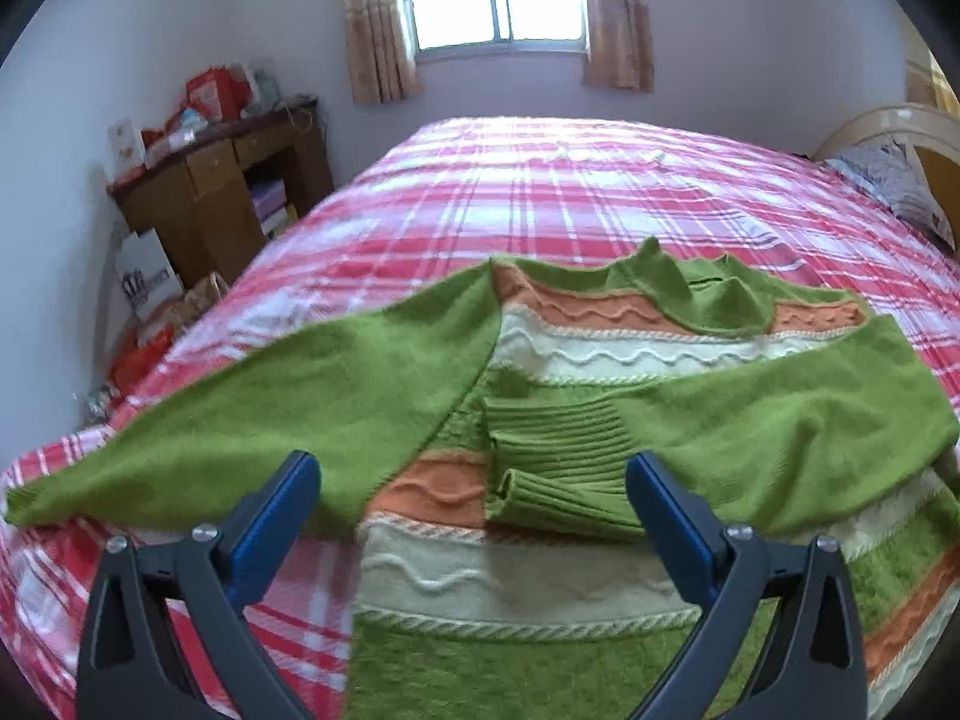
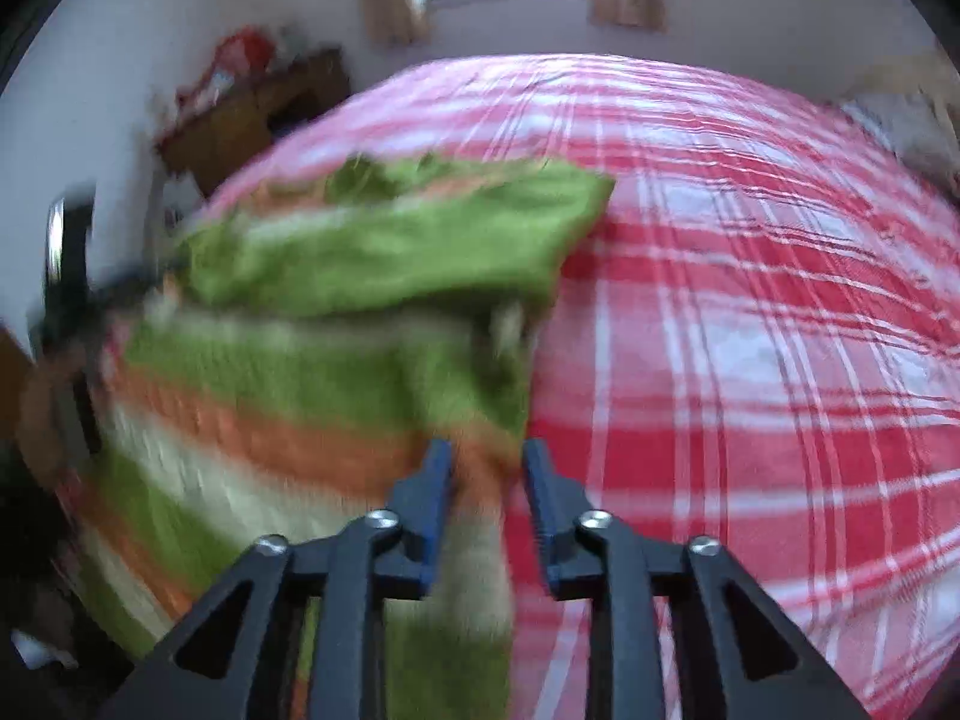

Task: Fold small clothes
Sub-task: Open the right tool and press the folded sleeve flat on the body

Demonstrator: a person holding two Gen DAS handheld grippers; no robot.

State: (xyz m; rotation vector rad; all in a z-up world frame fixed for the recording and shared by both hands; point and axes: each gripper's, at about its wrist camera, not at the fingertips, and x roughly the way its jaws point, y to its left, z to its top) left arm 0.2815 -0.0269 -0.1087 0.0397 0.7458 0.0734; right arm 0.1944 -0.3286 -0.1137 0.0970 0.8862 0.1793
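Sweater point(image 1: 540, 354) on the plaid bed point(image 1: 576, 192), one hand-held gripper released, the other clenched on knit.

Left wrist view showed it sharply: the green, orange and cream striped sweater lay flat on the near bed, right sleeve point(image 1: 780, 420) folded across the chest, left sleeve point(image 1: 288, 414) reaching left, with the left hand-held gripper point(image 1: 474, 480) spread wide above it. Only the blurred right wrist view showed the right hand-held gripper point(image 2: 486, 468) pinching the sweater's near right edge. A cluttered wooden table point(image 1: 228, 180) stood far left.
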